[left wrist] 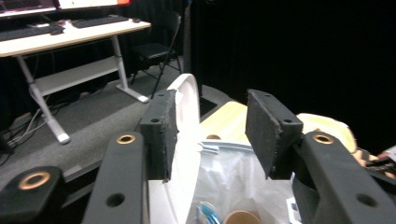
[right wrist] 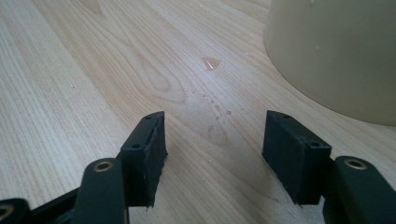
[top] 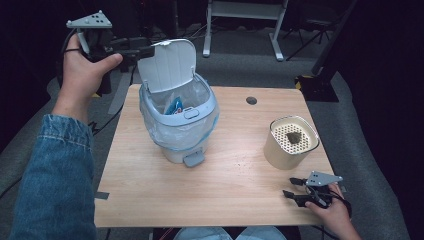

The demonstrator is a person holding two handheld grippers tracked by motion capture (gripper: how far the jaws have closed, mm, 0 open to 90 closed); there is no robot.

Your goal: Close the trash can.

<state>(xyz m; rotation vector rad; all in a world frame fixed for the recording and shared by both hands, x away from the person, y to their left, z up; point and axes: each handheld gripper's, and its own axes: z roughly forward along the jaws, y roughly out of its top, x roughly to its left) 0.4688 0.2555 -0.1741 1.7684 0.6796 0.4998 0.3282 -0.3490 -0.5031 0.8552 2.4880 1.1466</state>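
Note:
A small pale-blue pedal bin point(top: 177, 135) with a clear liner stands on the wooden table point(top: 225, 195), its white lid point(top: 167, 65) raised. My left gripper point(top: 150, 48) is held high at the lid's upper left corner. In the left gripper view its jaws point(left wrist: 212, 100) stand apart, with the lid's edge point(left wrist: 189, 107) just beside the left pad. Below them lie a blue wrapper point(left wrist: 208, 214) and a paper cup point(left wrist: 240, 218) in the bin. My right gripper point(top: 291, 187) rests low at the table's near right, open point(right wrist: 212, 128) with nothing between its pads.
A cream round container point(top: 291, 142) with a perforated top and a dark lump point(top: 293, 136) on it stands just beyond the right gripper, close at the upper right point(right wrist: 336, 51). A few wet drops point(right wrist: 211, 63) mark the wood. A cable hole point(top: 251, 100) sits at the far edge.

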